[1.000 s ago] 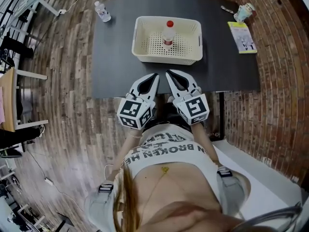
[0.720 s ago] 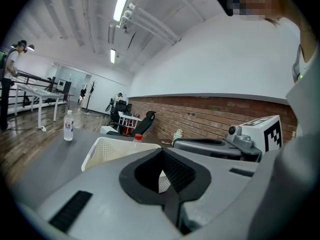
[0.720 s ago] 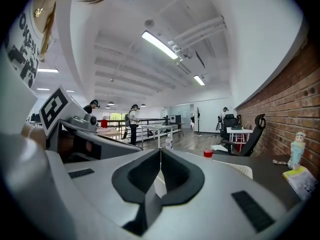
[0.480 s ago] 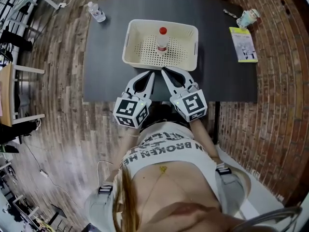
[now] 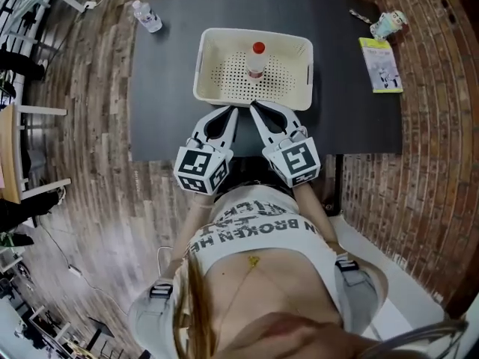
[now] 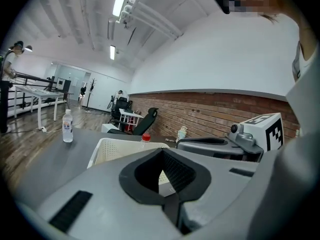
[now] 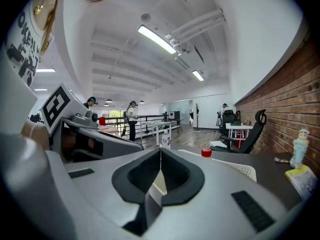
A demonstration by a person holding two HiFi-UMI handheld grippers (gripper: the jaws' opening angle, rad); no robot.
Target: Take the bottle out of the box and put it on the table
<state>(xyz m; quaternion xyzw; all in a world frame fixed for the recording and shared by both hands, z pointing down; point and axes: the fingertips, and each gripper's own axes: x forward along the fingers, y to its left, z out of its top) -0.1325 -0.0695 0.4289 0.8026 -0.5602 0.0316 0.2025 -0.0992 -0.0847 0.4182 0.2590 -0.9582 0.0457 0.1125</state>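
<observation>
At the table [image 5: 161, 129] near edge: left gripper [image 5: 234, 111] and right gripper [image 5: 253, 108], fingers pressed together, empty.
Red-capped bottle [image 5: 256, 61] stands upright inside the cream perforated basket [image 5: 224, 96] at mid-table, just beyond both tips.

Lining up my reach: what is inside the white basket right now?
One red-capped bottle stands upright on the holed floor of the basket; nothing else shows inside. In both gripper views the basket's near wall hides all but the bottle's top.
</observation>
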